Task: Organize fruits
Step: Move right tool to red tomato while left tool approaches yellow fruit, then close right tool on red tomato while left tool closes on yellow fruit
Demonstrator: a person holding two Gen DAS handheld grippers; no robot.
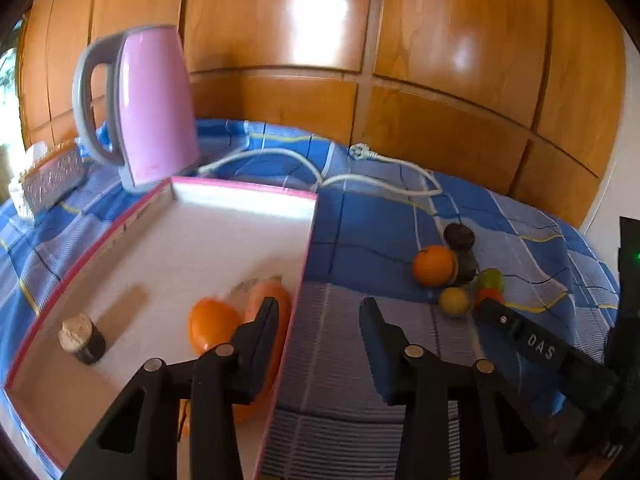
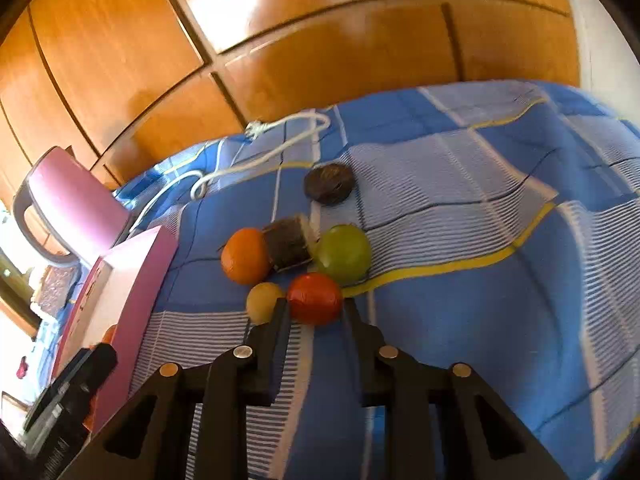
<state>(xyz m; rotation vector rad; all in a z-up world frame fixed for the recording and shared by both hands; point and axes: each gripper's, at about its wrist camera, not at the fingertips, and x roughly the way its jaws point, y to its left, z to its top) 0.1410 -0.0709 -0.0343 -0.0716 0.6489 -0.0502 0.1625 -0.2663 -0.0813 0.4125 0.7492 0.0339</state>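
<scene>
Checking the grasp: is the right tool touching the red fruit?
Touching. The right wrist view shows the right tool closed on the red fruit, both fingertips against its sides.

Red fruit [image 2: 315,298] lies on cloth beside green fruit [image 2: 344,253], orange [image 2: 245,255].

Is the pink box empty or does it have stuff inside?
Not empty. The pink box holds two orange fruits and a small brown cylinder.

The only readable lettering is "DAS", in pale raised capitals on the black finger of the right gripper [image 1: 538,346] at the right edge of the left wrist view. Marks on the pink box's [image 2: 132,276] side are too blurred to read.
</scene>
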